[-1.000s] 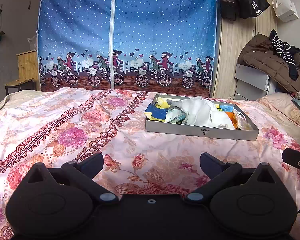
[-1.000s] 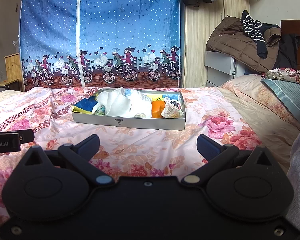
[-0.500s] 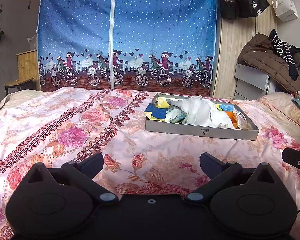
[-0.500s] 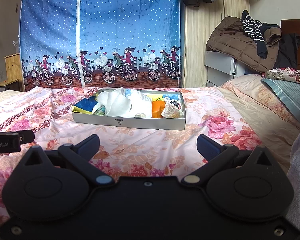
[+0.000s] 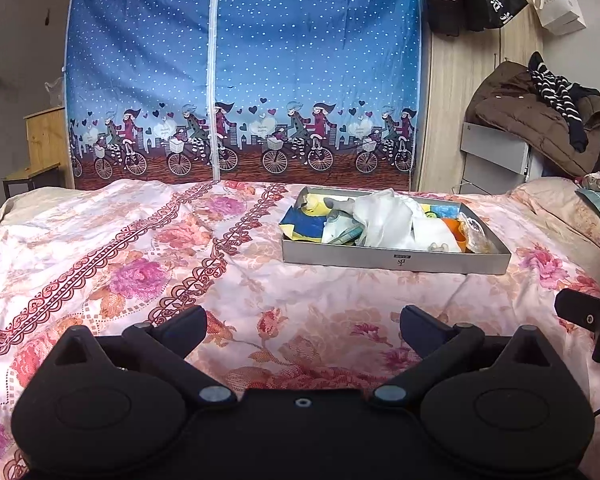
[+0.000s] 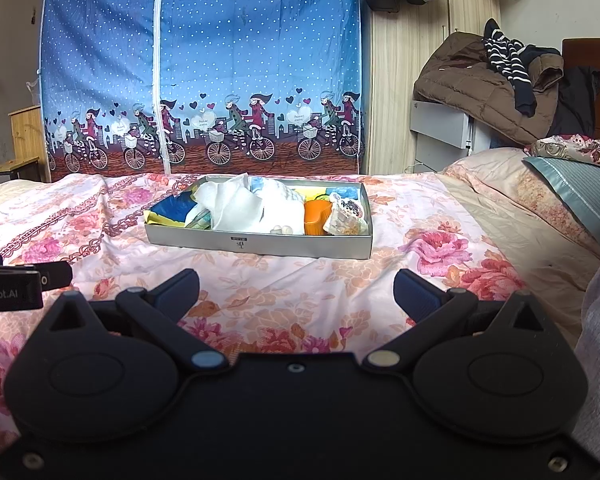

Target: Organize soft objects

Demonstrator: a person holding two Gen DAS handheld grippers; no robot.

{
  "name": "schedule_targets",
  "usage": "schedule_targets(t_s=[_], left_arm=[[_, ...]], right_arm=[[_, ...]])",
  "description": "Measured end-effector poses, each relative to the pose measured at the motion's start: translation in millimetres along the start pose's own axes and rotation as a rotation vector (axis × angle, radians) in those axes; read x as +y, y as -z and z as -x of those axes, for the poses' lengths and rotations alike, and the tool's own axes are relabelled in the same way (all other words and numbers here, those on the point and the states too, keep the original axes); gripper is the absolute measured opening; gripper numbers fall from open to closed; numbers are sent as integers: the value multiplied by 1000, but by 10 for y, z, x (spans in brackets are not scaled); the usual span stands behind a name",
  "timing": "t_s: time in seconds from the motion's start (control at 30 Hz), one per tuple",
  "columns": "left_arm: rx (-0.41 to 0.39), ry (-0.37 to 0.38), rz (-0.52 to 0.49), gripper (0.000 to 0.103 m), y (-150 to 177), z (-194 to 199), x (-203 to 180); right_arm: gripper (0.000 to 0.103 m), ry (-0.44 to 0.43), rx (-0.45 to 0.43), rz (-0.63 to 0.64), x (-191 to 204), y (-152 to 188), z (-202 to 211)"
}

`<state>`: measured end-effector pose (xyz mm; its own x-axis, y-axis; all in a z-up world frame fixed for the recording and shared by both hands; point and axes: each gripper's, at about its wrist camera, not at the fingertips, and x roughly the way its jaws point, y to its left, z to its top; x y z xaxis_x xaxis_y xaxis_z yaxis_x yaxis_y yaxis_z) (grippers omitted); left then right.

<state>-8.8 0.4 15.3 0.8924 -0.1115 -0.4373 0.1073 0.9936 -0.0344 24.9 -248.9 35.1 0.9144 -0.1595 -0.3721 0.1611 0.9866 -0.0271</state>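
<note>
A shallow grey tray (image 5: 396, 258) (image 6: 260, 243) lies on the floral bedspread ahead of both grippers. It holds soft things: a white cloth (image 5: 384, 220) (image 6: 244, 208), a blue and yellow cloth (image 5: 304, 226) (image 6: 168, 210), an orange item (image 6: 318, 218) and a small patterned pouch (image 6: 346, 216). My left gripper (image 5: 302, 330) is open and empty, low over the bed, well short of the tray. My right gripper (image 6: 296, 290) is open and empty, also short of the tray.
The floral bedspread (image 5: 140, 264) covers the bed. A blue fabric wardrobe (image 5: 244, 72) stands behind it. Coats lie piled on a cabinet (image 6: 484, 76) at the right. Pillows (image 6: 572, 184) lie at the right. The other gripper shows at each view's edge (image 5: 588, 320) (image 6: 16, 284).
</note>
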Motion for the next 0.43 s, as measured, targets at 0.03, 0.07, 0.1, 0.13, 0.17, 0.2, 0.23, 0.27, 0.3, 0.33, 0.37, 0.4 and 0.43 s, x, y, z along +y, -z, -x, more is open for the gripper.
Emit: schedule_targets(t_s=[0.03,0.07,0.1,0.13,0.17,0.2,0.23,0.27,0.3,0.33,0.37,0.4,0.43], left_arm=[[-3,-1,-9,102,3,3,-11],[-3,-3,-16,102,5,2,-25],[-3,-3,-19,102,4,1,-37],[-4,-3,-21,102,6,3,-38],[-5,-4,-21,102,6,3,-39],[-4,-5,-20,102,6,1,-42],[-4,-6,-21,102,7,2,-37],[-4,-7,-21,102,2,6,-44],[-6,-9,-20,102,1,9,-41],[-7,-10,-20,102,-2,14,-40],[-8,-11,-19,102,-8,21,-44],[-7,-11,-19,102,-8,21,-41],[-4,-11,-20,102,-7,21,-40]], right_arm=[[103,0,0,0,0,0,0],[103,0,0,0,2,1,1],[103,0,0,0,5,2,2],[103,0,0,0,1,-1,0],[103,0,0,0,5,2,2],[103,1,0,0,4,0,1],[103,0,1,0,6,1,2],[103,0,1,0,7,2,2],[103,0,1,0,6,0,2],[103,0,1,0,8,5,4],[103,0,1,0,14,9,7],[103,0,2,0,15,9,7],[103,0,2,0,22,13,11]])
